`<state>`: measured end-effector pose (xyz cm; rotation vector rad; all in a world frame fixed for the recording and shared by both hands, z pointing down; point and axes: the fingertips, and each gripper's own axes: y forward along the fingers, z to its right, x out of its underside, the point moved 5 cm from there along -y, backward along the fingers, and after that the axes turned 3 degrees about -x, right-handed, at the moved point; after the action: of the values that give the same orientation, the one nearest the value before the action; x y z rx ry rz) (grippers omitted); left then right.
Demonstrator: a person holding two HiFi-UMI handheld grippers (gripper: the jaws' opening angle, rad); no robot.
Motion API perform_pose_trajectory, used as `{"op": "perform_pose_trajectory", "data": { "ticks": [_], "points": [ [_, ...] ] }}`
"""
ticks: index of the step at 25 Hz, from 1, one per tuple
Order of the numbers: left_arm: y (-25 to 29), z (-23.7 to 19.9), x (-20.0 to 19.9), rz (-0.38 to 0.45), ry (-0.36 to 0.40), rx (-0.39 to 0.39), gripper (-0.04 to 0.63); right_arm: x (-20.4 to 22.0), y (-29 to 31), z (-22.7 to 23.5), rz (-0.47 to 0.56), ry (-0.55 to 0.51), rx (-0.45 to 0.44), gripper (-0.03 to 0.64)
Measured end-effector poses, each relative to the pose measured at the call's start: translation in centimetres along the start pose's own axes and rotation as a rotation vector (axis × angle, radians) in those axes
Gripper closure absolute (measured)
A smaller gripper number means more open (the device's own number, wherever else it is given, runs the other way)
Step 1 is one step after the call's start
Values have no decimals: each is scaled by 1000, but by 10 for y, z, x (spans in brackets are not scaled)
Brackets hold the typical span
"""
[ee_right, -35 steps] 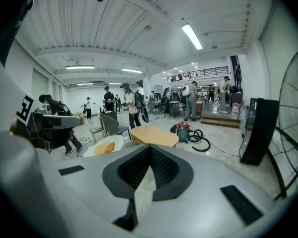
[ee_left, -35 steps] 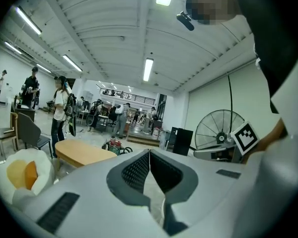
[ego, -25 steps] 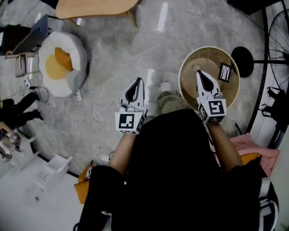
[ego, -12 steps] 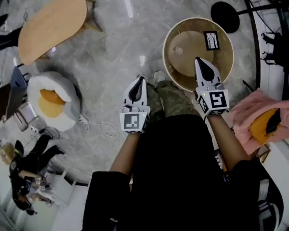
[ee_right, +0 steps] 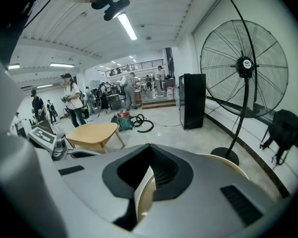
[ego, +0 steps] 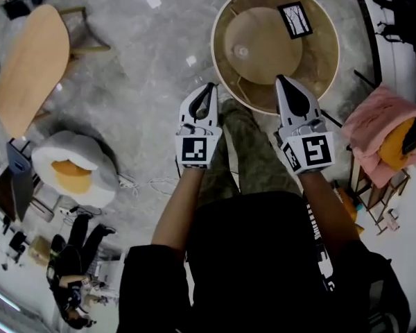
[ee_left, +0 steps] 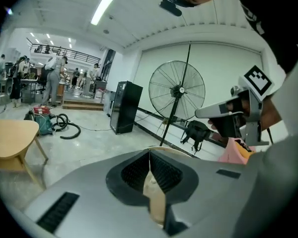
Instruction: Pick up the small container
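A round wooden table (ego: 223, 82) with a raised rim stands just ahead of me. On it rests a tan dome (ego: 267, 40) with a small pale round piece (ego: 243, 50) on top, too small to make out. A small framed black-and-white card (ego: 295, 19) lies beside the dome. My left gripper (ego: 209, 87) is shut and empty, its tip just short of the table's near rim. My right gripper (ego: 281, 79) is also shut and empty, its tip over the near rim. The table's rim (ee_right: 234, 165) shows past the right gripper (ee_right: 149, 145). The left gripper (ee_left: 149, 151) sees the right gripper (ee_left: 204, 114) beside it.
A low wooden table (ego: 28, 68) and an egg-shaped cushion (ego: 73, 168) sit on the marble floor to the left. A pink cloth with an orange thing (ego: 381, 130) lies at the right. A big standing fan (ee_left: 177, 89) and a black cabinet (ee_left: 124, 106) stand behind the round table.
The round table has come nearer and more to the middle of the head view. Both grippers now reach its near rim. They stay shut.
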<state>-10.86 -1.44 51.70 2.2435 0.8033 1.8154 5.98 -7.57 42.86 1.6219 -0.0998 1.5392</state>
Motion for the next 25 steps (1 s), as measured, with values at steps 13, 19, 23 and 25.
{"op": "perform_pose_trajectory", "data": {
  "ticks": [13,19,23,25],
  "points": [
    [118,9,106,-52,98,130,563,102,33,51,-41,102,31,601],
    [157,18,141,-72,176,223,361,143,44,58,-77,114,28,601],
    [180,23,162,-97,217,239,272,161,48,63,-91,125,29,601],
    [191,26,171,-110,239,249,255,170,51,66,-98,129,31,601]
  ]
}}
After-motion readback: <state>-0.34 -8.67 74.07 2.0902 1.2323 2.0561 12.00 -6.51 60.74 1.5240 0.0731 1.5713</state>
